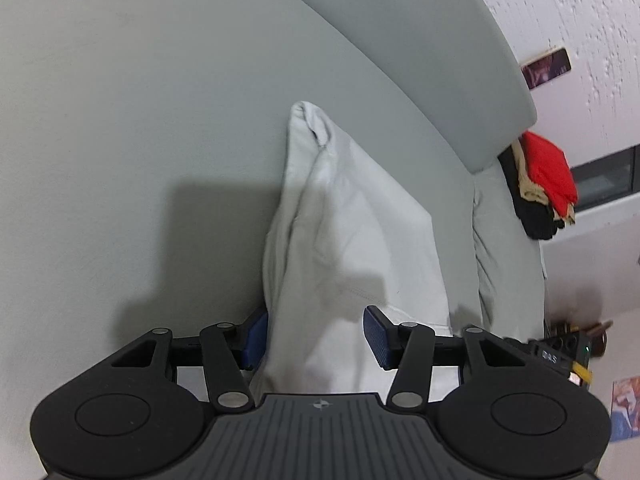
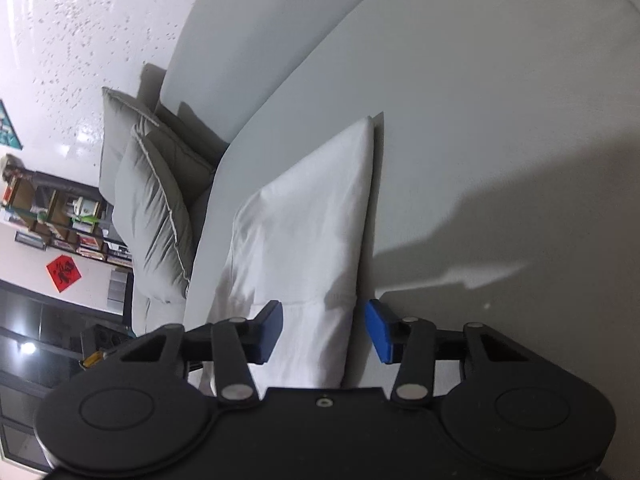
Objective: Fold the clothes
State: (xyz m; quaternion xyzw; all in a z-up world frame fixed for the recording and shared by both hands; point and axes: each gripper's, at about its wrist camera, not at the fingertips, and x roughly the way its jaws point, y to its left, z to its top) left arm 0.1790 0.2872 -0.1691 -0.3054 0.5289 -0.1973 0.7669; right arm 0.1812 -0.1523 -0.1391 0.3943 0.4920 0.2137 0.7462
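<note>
A white garment (image 1: pixel 352 232) lies on a pale grey sofa seat (image 1: pixel 140 120), already narrowed into a long strip with layers doubled over one another. Its long axis runs straight away from both sets of jaws, toward the sofa backrest (image 1: pixel 420 40).

The left gripper (image 1: pixel 316 338) stands wide open with the near end of the strip between its blue pads. The outer pad sits at the strip's left edge, partly hidden behind the cloth; the inner pad is over the fabric's middle. Whether the pads touch the cloth cannot be told. The far end in this view tapers to a bunched tip.

The right gripper (image 2: pixel 324 330) is also wide open, straddling the garment's (image 2: pixel 304 232) other near corner. One pad sits over the cloth and the other just outside its straight right edge, over the bare sofa seat (image 2: pixel 500 140). In this view the far end is a clean, squared corner.

Both grippers are about equally near, each at its own side of the same near hem, and neither holds anything.

This fits two stages. The jaws may be set to close on the near hem and carry it along the long axis toward the far end, or they may be open after laying a fold down. The pictures do not settle which.

A stack of red and black folded clothes (image 1: pixel 544 184) rests at the sofa's end beyond the left gripper, and grey cushions (image 2: pixel 156 208) lie off to the right gripper's outer side.
</note>
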